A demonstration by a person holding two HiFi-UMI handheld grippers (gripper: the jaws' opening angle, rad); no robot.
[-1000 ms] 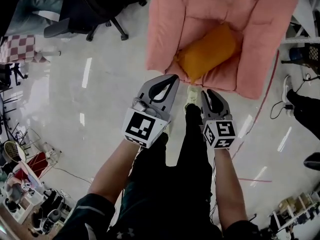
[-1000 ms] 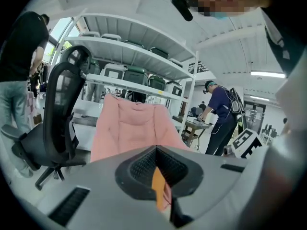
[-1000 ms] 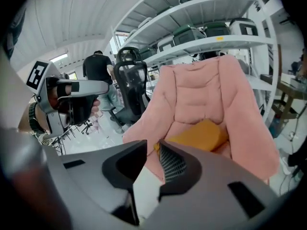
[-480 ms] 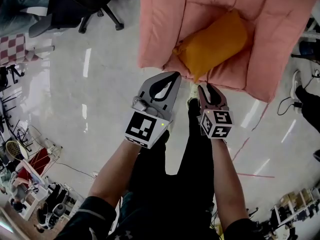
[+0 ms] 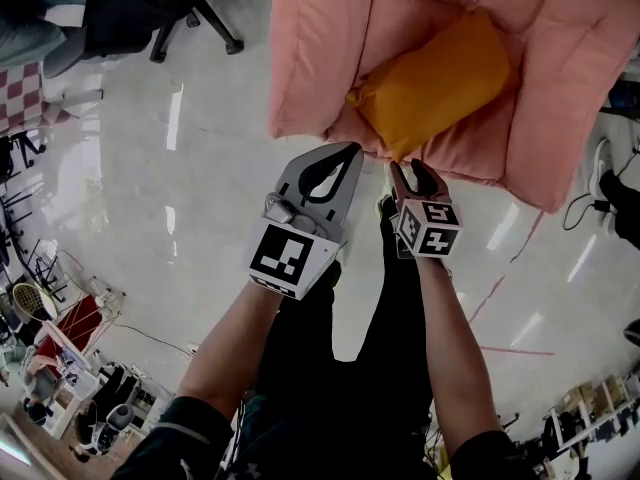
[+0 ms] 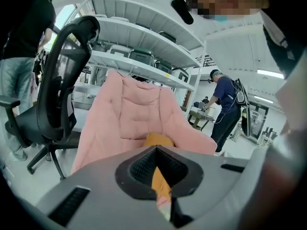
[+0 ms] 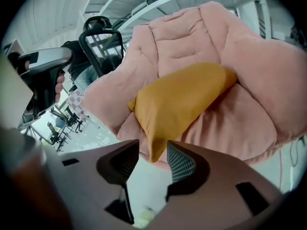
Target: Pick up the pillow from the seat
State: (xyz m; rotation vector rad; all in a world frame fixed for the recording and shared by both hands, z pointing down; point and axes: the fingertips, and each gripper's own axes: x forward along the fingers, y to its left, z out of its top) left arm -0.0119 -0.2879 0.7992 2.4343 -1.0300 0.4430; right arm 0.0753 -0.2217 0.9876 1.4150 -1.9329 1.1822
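An orange pillow (image 5: 430, 80) lies slanted on the seat of a pink padded chair (image 5: 315, 53). My right gripper (image 5: 410, 168) is at the seat's front edge, just below the pillow's near corner. In the right gripper view the jaws of my right gripper (image 7: 152, 146) are opening. The corner of the pillow (image 7: 182, 99) hangs between them, and the pads do not press on it. My left gripper (image 5: 348, 152) hovers beside it over the floor, shut and empty. In the left gripper view, the pillow (image 6: 159, 140) and the chair (image 6: 139, 114) show past its tips (image 6: 156, 150).
A black office chair (image 6: 62, 80) stands left of the pink chair, with metal shelving (image 6: 144, 37) behind. A person in blue (image 6: 228, 104) stands at the right. Clutter (image 5: 60, 348) lines the floor's lower left. Cables and a shoe (image 5: 605, 183) lie at the right.
The chair and pillow have come nearer in the head view. My right gripper has moved forward up to the pillow's corner and its jaws have spread apart. The left gripper has barely moved.
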